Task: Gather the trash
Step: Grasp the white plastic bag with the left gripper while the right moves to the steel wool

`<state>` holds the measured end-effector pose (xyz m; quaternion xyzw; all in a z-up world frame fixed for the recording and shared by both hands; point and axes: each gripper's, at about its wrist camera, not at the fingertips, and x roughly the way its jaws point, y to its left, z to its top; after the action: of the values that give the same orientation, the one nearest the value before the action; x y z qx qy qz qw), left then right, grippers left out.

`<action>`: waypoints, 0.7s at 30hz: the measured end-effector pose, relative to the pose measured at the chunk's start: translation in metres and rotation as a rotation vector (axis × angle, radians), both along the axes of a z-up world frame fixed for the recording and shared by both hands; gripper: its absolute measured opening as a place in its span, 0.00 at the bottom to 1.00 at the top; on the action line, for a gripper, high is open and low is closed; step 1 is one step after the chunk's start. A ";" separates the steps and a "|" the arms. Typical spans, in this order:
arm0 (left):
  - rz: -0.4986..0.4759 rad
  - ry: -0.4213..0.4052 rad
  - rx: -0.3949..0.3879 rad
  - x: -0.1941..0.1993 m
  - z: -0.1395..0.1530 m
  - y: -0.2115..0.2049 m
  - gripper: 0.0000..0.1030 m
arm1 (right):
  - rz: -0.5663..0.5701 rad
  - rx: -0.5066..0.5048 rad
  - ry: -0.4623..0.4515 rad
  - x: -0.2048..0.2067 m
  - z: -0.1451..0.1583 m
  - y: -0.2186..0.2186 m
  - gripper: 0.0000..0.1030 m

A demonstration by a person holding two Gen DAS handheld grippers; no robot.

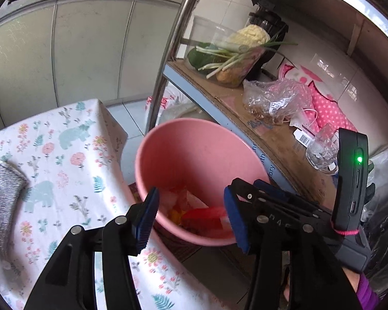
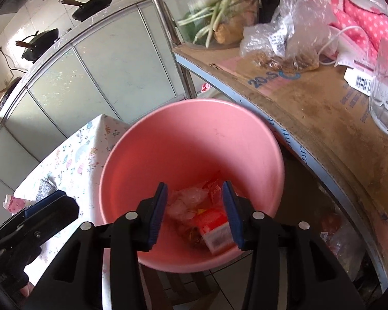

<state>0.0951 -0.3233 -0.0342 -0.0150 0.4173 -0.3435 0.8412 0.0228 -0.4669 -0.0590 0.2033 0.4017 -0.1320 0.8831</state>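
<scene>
A pink plastic bucket (image 1: 194, 155) stands on the floor between the table and a shelf. At its bottom lies trash: a red and white packet (image 2: 214, 227), crumpled clear plastic (image 2: 186, 201) and other red and yellow wrappers (image 1: 204, 214). My left gripper (image 1: 191, 219) hangs open over the bucket's near rim with nothing between its blue pads. Over the same bucket (image 2: 194, 139) my right gripper (image 2: 195, 217) is also open. Its pads are empty, and the trash shows below the gap.
Left of the bucket is a table with a floral cloth (image 1: 64, 155) and a grey knitted cloth (image 1: 2, 193). On the right, a cardboard-covered shelf (image 1: 284, 142) carries a plastic bag (image 1: 276, 100), a glass (image 1: 320, 149) and vegetables (image 1: 232, 54). A metal post (image 1: 173, 51) rises behind.
</scene>
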 end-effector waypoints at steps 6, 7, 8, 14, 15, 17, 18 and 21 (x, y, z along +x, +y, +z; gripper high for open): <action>0.028 -0.023 0.002 -0.012 0.012 0.030 0.50 | 0.025 -0.018 -0.022 -0.008 0.014 0.018 0.44; 0.033 -0.026 0.001 -0.014 0.014 0.036 0.50 | 0.034 -0.023 -0.027 -0.010 0.017 0.022 0.44; 0.039 -0.034 0.004 -0.017 0.016 0.042 0.50 | 0.040 -0.026 -0.031 -0.011 0.019 0.026 0.44; 0.074 -0.069 0.018 -0.032 0.024 0.078 0.50 | 0.116 -0.031 -0.048 -0.019 0.032 0.059 0.44; 0.085 -0.073 0.021 -0.034 0.025 0.087 0.50 | 0.138 -0.031 -0.051 -0.020 0.034 0.068 0.44; 0.110 -0.083 0.033 -0.040 0.026 0.105 0.50 | 0.168 -0.029 -0.055 -0.020 0.036 0.081 0.44; 0.120 -0.086 0.035 -0.042 0.027 0.114 0.50 | 0.189 -0.030 -0.055 -0.020 0.037 0.090 0.44; 0.166 -0.101 0.055 -0.051 0.026 0.143 0.50 | 0.246 -0.027 -0.050 -0.018 0.037 0.114 0.44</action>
<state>0.0437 -0.1800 -0.0082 -0.0089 0.3808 -0.2612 0.8870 0.0051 -0.3531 -0.0217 0.1438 0.3998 -0.0228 0.9050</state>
